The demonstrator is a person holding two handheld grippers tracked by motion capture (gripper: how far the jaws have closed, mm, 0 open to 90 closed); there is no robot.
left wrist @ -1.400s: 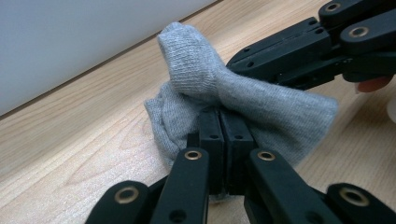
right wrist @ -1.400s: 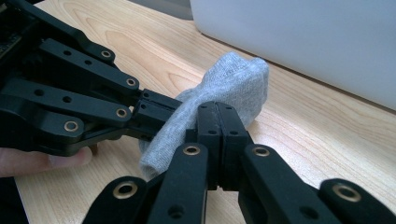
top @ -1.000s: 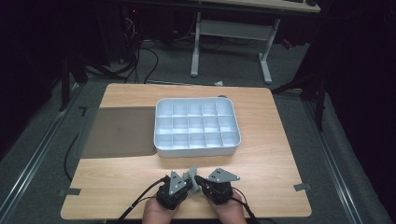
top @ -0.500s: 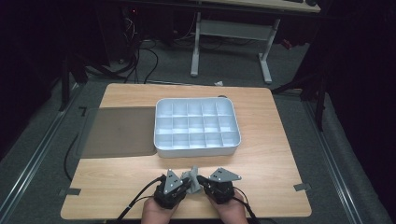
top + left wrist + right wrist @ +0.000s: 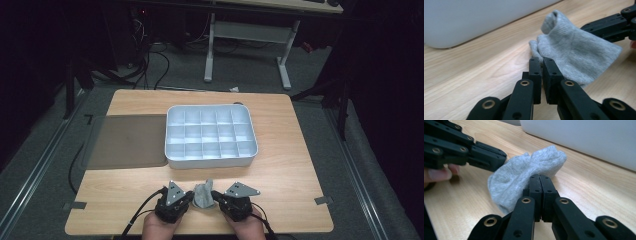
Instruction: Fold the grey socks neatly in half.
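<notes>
High view: small grey knitted sock (image 5: pixel 203 194) bunched on the pale wooden table (image 5: pixel 300 165), between both grippers.
Left gripper (image 5: pixel 541 61): jaws nearly closed, apparently pinching sock's near edge.
Right gripper (image 5: pixel 540 178): jaws pressed together on sock's opposite edge.
Long axis: gripper to gripper.

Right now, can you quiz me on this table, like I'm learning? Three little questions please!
1. True or false: the sock lies inside the tray.
2. What does the left claw pinch? A) sock B) mat C) nothing
3. Fill in: the mat lies to the ____ of the tray in the high view.

Key: 1 false, it is on the table between both claws. 2 A; the right claw pinches it too. 3 left.
</notes>
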